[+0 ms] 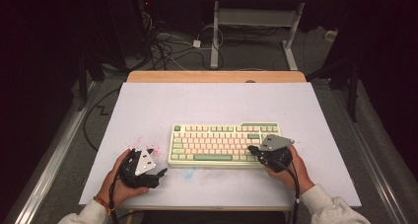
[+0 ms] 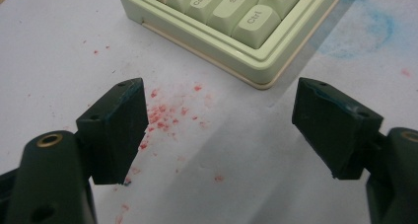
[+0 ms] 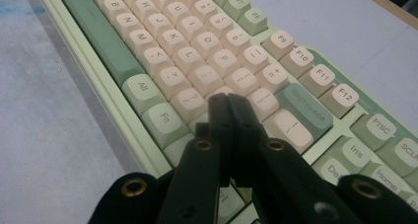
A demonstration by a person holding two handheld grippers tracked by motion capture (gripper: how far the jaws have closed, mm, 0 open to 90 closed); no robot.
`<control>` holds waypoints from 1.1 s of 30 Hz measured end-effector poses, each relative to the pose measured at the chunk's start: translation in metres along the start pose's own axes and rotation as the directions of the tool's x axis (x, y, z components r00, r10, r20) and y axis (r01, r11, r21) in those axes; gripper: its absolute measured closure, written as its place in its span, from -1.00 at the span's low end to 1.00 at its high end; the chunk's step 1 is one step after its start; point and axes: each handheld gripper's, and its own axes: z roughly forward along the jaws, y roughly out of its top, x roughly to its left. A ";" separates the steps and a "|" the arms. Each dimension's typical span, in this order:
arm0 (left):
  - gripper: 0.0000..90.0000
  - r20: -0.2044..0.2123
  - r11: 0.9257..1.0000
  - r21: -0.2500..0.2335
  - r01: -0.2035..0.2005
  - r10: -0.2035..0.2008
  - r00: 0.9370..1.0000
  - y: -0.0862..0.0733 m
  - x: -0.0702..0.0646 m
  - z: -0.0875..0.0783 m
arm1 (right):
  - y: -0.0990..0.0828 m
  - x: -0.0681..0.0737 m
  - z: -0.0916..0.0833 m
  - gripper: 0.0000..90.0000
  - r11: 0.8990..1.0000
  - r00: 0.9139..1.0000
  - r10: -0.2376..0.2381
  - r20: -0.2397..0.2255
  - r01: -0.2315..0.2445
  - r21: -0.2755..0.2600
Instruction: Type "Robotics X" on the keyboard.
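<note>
A pale green keyboard (image 1: 224,144) with pink and green keys lies in the middle of the white table. My right gripper (image 1: 252,149) is shut with nothing between its jaws, and hovers over the keyboard's right end. In the right gripper view the closed tips (image 3: 227,101) sit just above the keys near the pink enter key (image 3: 290,126). My left gripper (image 1: 161,173) rests on the table left of the keyboard, jaws open and empty. In the left gripper view its fingers (image 2: 118,125) frame bare table short of the keyboard's Ctrl corner (image 2: 254,21).
Red specks (image 2: 165,113) stain the white table surface (image 1: 212,103) by the left gripper, and a faint blue smear (image 2: 367,29) lies below the keyboard. A wooden edge (image 1: 217,76) runs along the far side. Cables and desk legs stand on the floor beyond.
</note>
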 end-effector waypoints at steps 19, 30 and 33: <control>-0.44 0.004 1.000 -0.016 0.009 -0.009 1.000 0.003 -0.001 -0.002 | -0.001 0.001 0.002 1.00 1.000 1.000 -0.002 0.002 0.002 0.009; -0.37 0.017 1.000 -0.018 0.019 -0.019 1.000 0.003 0.000 -0.003 | -0.003 0.001 0.005 1.00 1.000 1.000 -0.004 0.003 0.004 0.020; -0.20 0.036 0.999 -0.028 0.024 -0.023 0.999 0.005 0.001 -0.005 | -0.003 0.001 0.005 1.00 1.000 1.000 0.002 0.000 -0.002 0.021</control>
